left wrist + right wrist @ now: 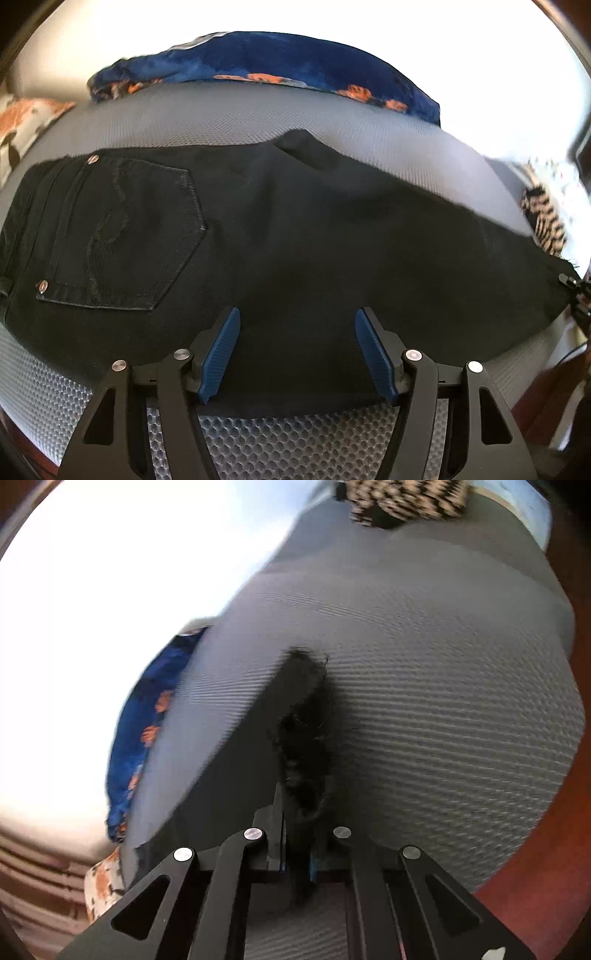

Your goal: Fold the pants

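Note:
Black pants (280, 229) lie flat across a grey textured mat (229, 122), back pocket (122, 236) at the left and the leg running right. My left gripper (295, 321) hovers over the pants' near edge, its blue pads (221, 354) apart with the cloth under them, not pinched. In the right wrist view the frayed hem end of the pants (306, 738) runs back into my right gripper (297, 834), whose jaws are closed tight on the cloth. The rest of the leg stretches away to the left, blurred.
A blue fabric with orange print (280, 70) lies at the mat's far edge. A black-and-cream striped cloth (546, 218) sits at the right end. A floral cloth (26, 122) is at the far left. Reddish-brown floor (546, 849) borders the mat.

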`<state>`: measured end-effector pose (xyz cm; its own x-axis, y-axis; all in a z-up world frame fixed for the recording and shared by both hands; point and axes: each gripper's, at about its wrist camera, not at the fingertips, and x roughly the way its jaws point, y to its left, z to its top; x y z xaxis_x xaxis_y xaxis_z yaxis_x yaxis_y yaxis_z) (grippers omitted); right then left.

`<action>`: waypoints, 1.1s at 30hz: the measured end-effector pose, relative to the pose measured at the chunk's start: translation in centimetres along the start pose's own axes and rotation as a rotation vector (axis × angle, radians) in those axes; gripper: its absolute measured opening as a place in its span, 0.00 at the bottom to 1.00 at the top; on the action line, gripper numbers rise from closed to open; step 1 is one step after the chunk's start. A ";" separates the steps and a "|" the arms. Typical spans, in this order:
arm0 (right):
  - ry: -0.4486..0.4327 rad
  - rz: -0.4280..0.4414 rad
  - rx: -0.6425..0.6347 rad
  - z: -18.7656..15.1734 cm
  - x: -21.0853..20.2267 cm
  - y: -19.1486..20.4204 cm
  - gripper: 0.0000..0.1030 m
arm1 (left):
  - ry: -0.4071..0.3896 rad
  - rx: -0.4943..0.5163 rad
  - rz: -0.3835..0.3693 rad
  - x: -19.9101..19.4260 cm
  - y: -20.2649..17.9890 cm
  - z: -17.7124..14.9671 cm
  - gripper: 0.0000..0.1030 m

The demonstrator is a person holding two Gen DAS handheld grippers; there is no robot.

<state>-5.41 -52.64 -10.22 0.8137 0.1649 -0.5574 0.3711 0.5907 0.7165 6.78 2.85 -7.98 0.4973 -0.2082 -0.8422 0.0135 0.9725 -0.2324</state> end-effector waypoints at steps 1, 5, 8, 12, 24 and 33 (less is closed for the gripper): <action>0.001 0.013 -0.024 0.0 -0.1 1.1 0.09 | -0.003 -0.017 -0.001 -0.2 0.4 0.2 0.64; 0.046 0.069 -0.173 -1.0 1.0 8.2 0.09 | -0.036 -0.066 -0.009 -1.9 2.1 1.0 0.64; 0.104 0.115 -0.263 -2.7 3.0 12.9 0.09 | -0.059 -0.095 -0.005 -3.6 3.5 1.5 0.64; 0.192 0.184 -0.352 -5.9 6.7 18.7 0.09 | -0.079 -0.116 0.017 -5.5 5.5 1.8 0.64; 0.494 0.192 -0.731 -21.6 15.2 28.5 0.09 | -0.106 -0.203 0.035 -8.6 10.1 0.9 0.64; 0.558 0.137 -0.850 -25.9 15.9 29.0 0.34 | -0.071 -0.204 -0.064 -7.8 8.8 1.6 0.64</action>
<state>6.71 -12.37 -9.17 0.4204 0.4891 -0.7642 -0.3257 0.8675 0.3760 4.38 13.18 -2.71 0.5609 -0.2542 -0.7879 -0.1253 0.9147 -0.3843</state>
